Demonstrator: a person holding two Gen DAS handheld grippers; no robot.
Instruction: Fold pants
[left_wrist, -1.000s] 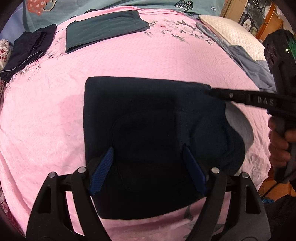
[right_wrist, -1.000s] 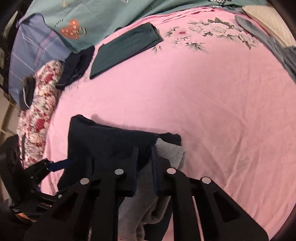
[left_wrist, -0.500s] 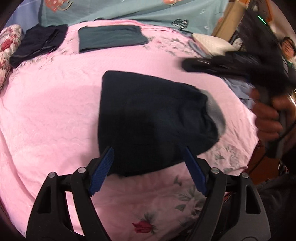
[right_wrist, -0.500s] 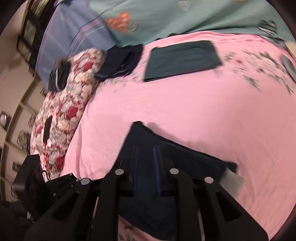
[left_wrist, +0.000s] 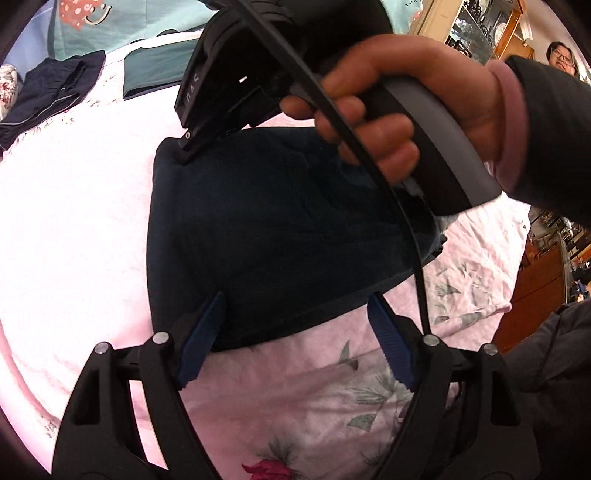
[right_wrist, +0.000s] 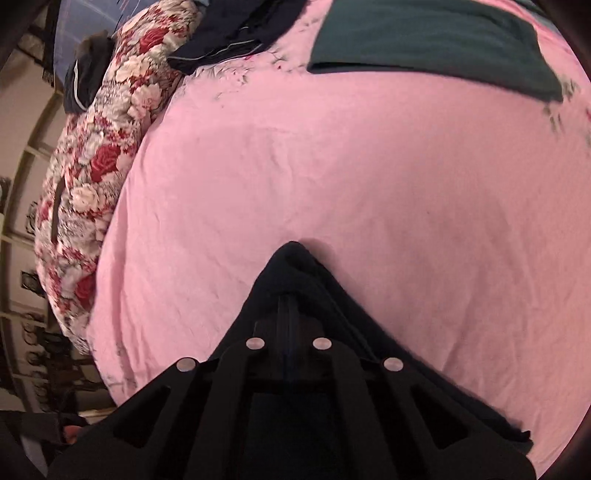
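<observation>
— The right gripper (right_wrist: 290, 314) has swung across — a second ago it sat at the right edge of the left view, now it fills the upper middle, jaws shut at the far corner of the dark pants (left_wrist: 280, 236).

— Gripping cloth?

— Closed tight on that corner, I'd judge. The pants lie folded mid-frame on the pink sheet (left_wrist: 74, 221).

— And the left gripper (left_wrist: 291, 343)?

— Wide open, empty, hovering at the near edge. Looks like another fold is starting.
</observation>
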